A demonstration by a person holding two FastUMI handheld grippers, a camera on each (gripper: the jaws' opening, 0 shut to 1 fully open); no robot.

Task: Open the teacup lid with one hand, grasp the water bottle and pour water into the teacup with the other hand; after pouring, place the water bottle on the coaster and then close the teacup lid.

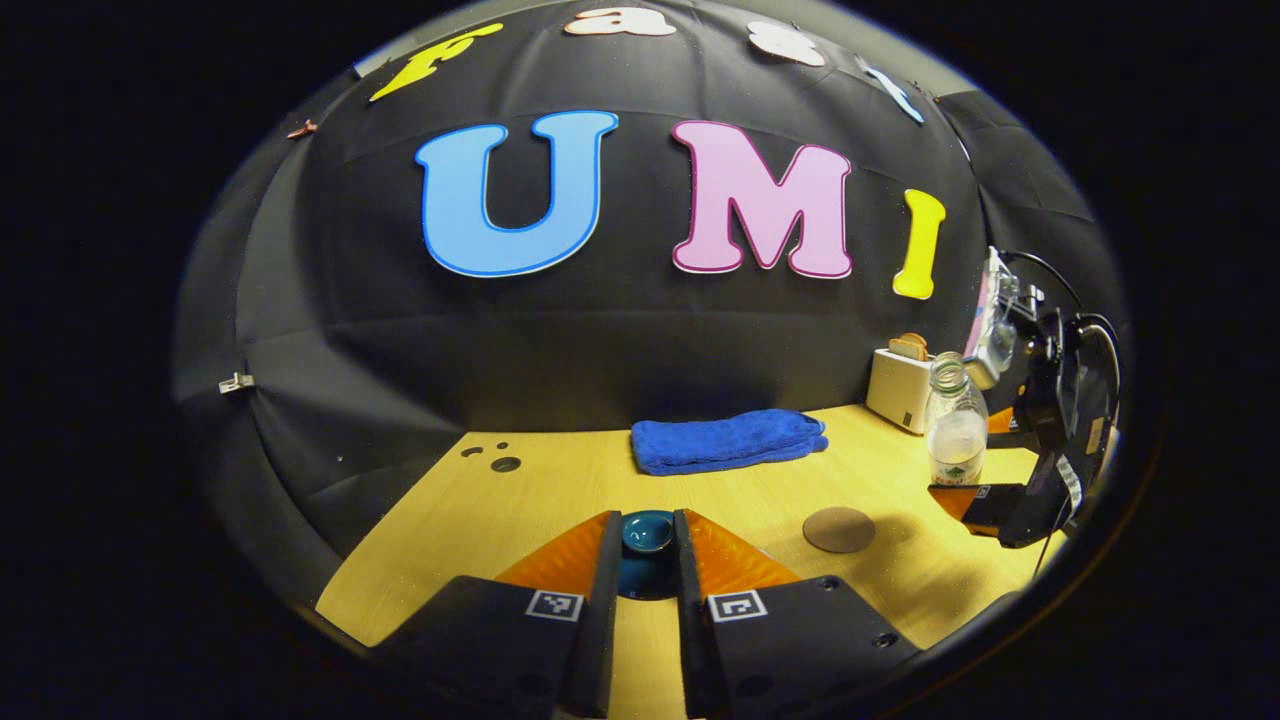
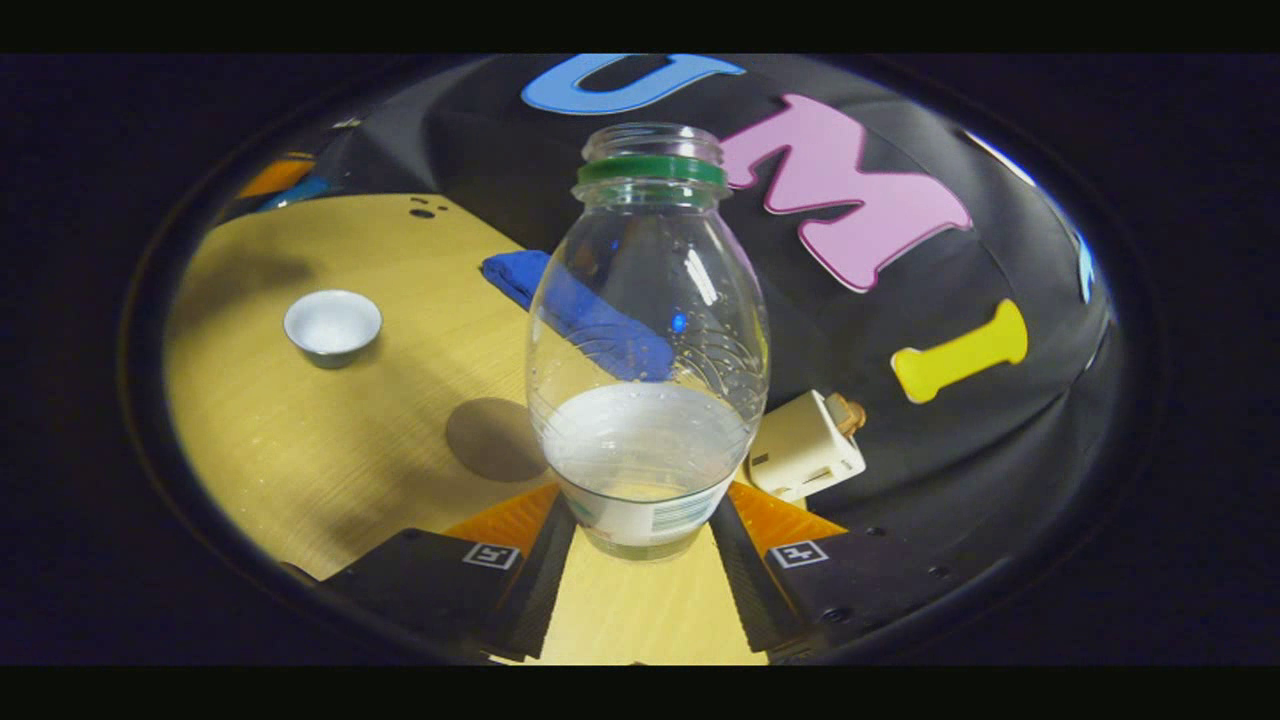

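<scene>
Left gripper (image 1: 647,570) clamped on the dark teal teacup lid (image 1: 647,532). Right gripper (image 2: 640,560) clamped on the base of the uncapped water bottle (image 2: 648,340), which stands partly filled. Open teacup (image 2: 332,326) stands on the wooden surface (image 2: 300,450); round coaster (image 1: 839,529) lies near the bottle.

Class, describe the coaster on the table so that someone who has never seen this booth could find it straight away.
Start at the yellow wooden table and find the folded blue towel by the back wall. Nearer than the towel and a little to its right, in the left gripper view, lies the coaster. It is the one flat, round, brown disc, with nothing on it, unlike the tall clear water bottle beyond.
</scene>
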